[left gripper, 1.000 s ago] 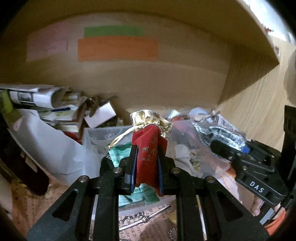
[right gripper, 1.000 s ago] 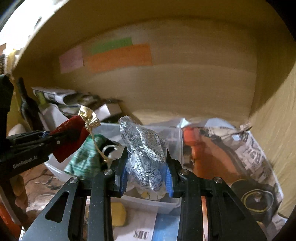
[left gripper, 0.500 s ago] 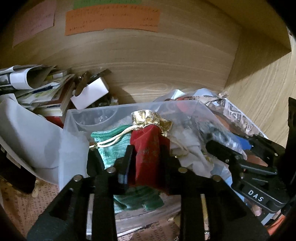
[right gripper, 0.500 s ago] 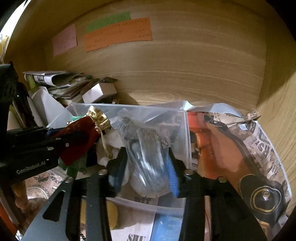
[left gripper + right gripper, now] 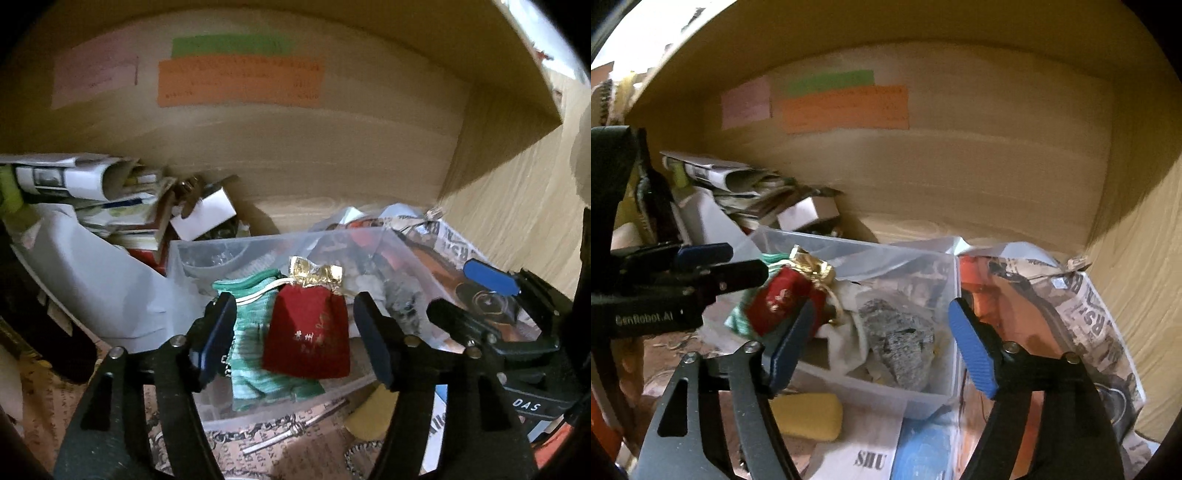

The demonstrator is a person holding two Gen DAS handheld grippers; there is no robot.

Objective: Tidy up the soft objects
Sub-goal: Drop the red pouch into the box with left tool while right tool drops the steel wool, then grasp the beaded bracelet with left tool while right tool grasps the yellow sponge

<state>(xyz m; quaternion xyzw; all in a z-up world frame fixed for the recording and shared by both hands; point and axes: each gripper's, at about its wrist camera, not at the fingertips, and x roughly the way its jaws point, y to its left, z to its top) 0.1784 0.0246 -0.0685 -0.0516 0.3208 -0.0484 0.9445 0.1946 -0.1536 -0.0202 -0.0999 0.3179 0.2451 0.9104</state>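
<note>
A clear plastic bin (image 5: 207,247) (image 5: 849,245) stands on the shelf floor. In it lie a red pouch with a gold top (image 5: 308,330) (image 5: 779,295), a green striped pouch (image 5: 255,332) and a grey speckled soft bundle (image 5: 899,341) on white cloth. My left gripper (image 5: 295,332) is open just in front of the red pouch and touches nothing. My right gripper (image 5: 877,345) is open around the near side of the bin, with the grey bundle lying free between its fingers. The left gripper also shows at the left of the right wrist view (image 5: 738,267).
Rolled newspapers and a small white box (image 5: 203,216) are piled at the back left. A newspaper-wrapped orange thing (image 5: 1034,314) lies right of the bin. A yellow sponge (image 5: 807,415) and printed papers lie in front. Coloured notes (image 5: 240,85) are stuck on the wooden back wall.
Both grippers opened. The red pouch dropped from the left gripper into the bin and the grey bundle dropped from the right gripper into the bin. Both grippers pulled back slightly.
</note>
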